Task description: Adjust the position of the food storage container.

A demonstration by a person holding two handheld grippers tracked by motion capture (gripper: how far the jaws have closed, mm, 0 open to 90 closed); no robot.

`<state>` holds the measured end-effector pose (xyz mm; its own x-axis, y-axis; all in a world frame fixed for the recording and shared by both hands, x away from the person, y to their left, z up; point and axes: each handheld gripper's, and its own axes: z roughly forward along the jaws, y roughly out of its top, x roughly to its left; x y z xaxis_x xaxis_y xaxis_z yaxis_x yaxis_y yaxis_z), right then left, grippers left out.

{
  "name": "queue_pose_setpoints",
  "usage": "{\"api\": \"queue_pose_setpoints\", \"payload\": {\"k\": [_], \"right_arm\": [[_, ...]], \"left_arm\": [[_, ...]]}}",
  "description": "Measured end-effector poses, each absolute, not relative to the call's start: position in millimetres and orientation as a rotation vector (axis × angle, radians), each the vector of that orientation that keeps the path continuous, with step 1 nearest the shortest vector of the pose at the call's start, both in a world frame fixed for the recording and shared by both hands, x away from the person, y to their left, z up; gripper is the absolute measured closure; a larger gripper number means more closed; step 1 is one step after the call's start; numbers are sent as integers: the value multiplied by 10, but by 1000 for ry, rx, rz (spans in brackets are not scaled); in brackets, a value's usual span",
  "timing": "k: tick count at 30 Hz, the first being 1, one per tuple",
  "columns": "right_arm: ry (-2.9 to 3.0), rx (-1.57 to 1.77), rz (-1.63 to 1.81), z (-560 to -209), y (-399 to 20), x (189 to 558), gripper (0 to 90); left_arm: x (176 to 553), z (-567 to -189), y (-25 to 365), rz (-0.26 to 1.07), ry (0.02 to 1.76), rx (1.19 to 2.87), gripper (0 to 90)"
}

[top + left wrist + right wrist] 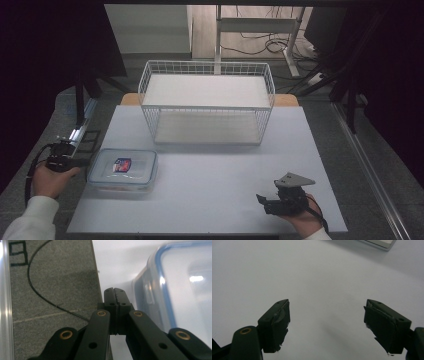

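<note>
One clear lidded container (pixel 123 169) sits near-left on my table (pixel 210 200): rigid, slick, probably light. I'd pinch its rim. Left gripper (pixel 114 293) closed empty beside it; right gripper (pixel 327 322) spread wide.

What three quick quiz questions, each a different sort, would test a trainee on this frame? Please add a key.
1. True or false: the left gripper has its jaws pressed together.
2. Multiple choice: the lidded plastic container sits A) inside the wire basket, B) on the table in front of the basket, to its left, C) in the right gripper.
3. Fill in: the right gripper's jaws are ____, with nothing between them.

Key: 1 true; 2 B; 3 open.
</note>
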<state>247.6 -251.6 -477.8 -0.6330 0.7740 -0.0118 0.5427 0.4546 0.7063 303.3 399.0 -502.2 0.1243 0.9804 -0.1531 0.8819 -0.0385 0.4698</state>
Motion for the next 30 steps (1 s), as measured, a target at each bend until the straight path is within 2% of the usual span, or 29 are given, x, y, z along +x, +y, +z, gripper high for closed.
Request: {"api": "queue_pose_setpoints", "payload": {"k": [8, 11, 18, 30], "right_arm": [[2378, 1121, 976, -4783, -2516, 2480, 209], [2376, 1122, 977, -4782, -2519, 2481, 209], [2378, 1120, 974, -4783, -2522, 2485, 209], [2379, 1129, 976, -4781, -2527, 2485, 209]], "left_arm": [[3074, -5083, 3884, 265, 1764, 2017, 900], [3105, -5054, 3802, 298, 1751, 2059, 900], [3117, -5048, 3766, 273, 1736, 2055, 900], [3111, -4987, 3391, 227, 1621, 2100, 900]]}}
